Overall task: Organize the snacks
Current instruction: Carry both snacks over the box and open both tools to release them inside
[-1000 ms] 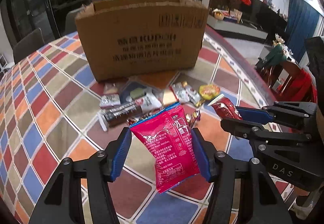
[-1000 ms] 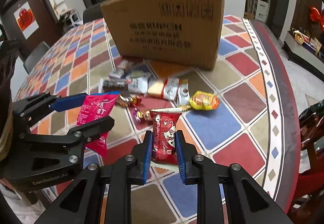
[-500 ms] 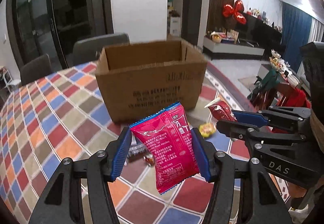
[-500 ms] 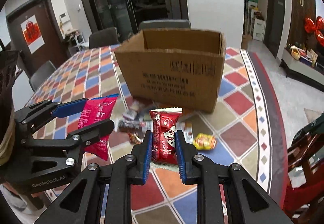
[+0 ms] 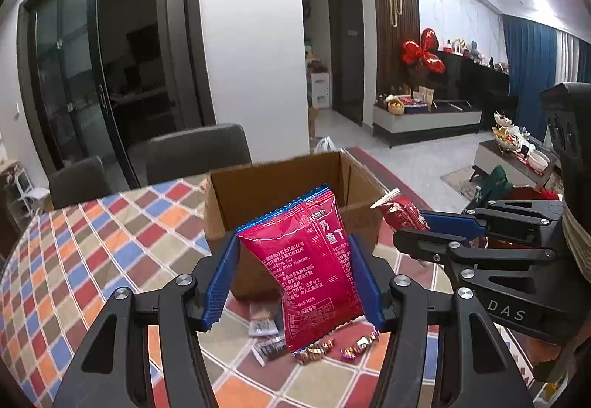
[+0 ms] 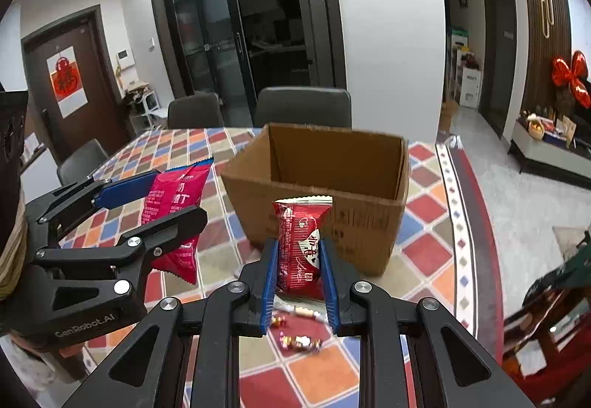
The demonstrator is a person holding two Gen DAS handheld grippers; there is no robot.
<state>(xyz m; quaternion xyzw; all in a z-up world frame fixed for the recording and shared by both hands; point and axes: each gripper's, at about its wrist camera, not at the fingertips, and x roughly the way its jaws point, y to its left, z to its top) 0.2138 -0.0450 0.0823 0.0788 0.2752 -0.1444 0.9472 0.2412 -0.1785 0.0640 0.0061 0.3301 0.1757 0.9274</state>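
Observation:
My left gripper (image 5: 295,275) is shut on a pink-red snack packet (image 5: 306,267), held up in front of an open brown cardboard box (image 5: 280,182). My right gripper (image 6: 299,275) is shut on a small dark red snack packet (image 6: 299,245), held before the same box (image 6: 332,157). In the left wrist view the right gripper (image 5: 410,223) with its red packet (image 5: 402,212) is at the right, near the box's corner. In the right wrist view the left gripper (image 6: 155,201) with the pink packet (image 6: 173,212) is at the left. Both are level with the box's rim.
Loose wrapped candies (image 5: 332,345) and small snack packs (image 5: 264,326) lie on the checkered table (image 5: 92,253) below the grippers; candies also show in the right wrist view (image 6: 299,341). Dark chairs (image 6: 303,109) stand behind the table. The table's edge (image 6: 469,223) runs along the right.
Both grippers have risen with their packets. The view now reaches over the box's rim into its open top, and most snacks on the table have dropped out of sight.

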